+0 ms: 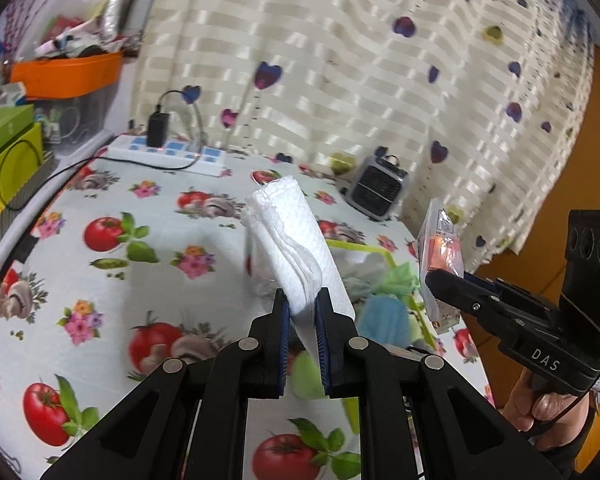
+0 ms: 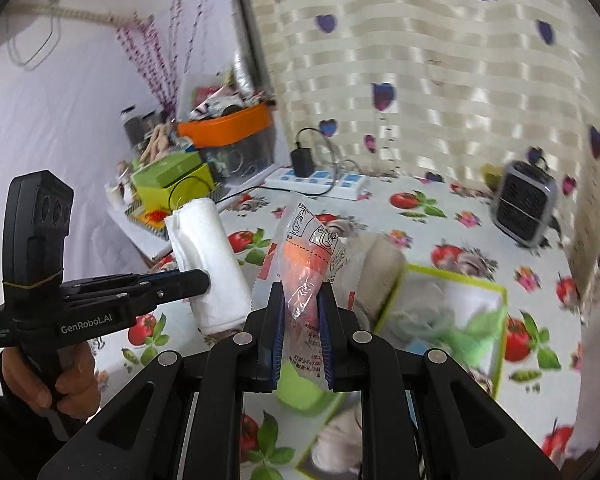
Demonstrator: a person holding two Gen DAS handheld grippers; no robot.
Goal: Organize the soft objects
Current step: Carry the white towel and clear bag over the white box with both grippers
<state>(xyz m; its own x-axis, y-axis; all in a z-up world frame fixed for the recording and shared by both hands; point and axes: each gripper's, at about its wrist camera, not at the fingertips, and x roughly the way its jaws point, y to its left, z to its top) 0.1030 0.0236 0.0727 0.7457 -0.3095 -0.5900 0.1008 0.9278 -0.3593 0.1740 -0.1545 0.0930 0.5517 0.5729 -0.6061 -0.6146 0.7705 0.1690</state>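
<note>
Nearest the left wrist camera, the left gripper [image 1: 302, 306] is clamped on a white rolled towel [image 1: 288, 236], its blue pads pressing the lower end. The roll's long axis runs up and away from the jaws, tilted slightly left, and it hangs clear of the table.

To its right, the right gripper [image 1: 434, 280] is closed on a clear plastic packet [image 1: 440, 248] with something orange inside. In the right wrist view the same grip shows plainly: the right gripper [image 2: 302, 300] pinches the lower half of the packet [image 2: 312, 248], which stands upright from the jaws. The left gripper [image 2: 204, 278], with the person's hand [image 2: 60, 380] on its handle, holds the towel [image 2: 208, 264] just beside it, on the left.

Below and beyond both held things lies a green-rimmed box [image 2: 456, 276] on the tomato-print tablecloth [image 1: 112, 280]. It already holds pale blue and green soft cloths [image 1: 384, 280]. In the right wrist view the box sits below and to the right of the packet; in the left wrist view it lies ahead and right of the towel. The right gripper seems nearer to it, so the packet probably has the shorter way down.

Farther back stand a small grey fan [image 1: 376, 192], a white power strip [image 1: 168, 154] and a heart-patterned curtain [image 1: 360, 60].
</note>
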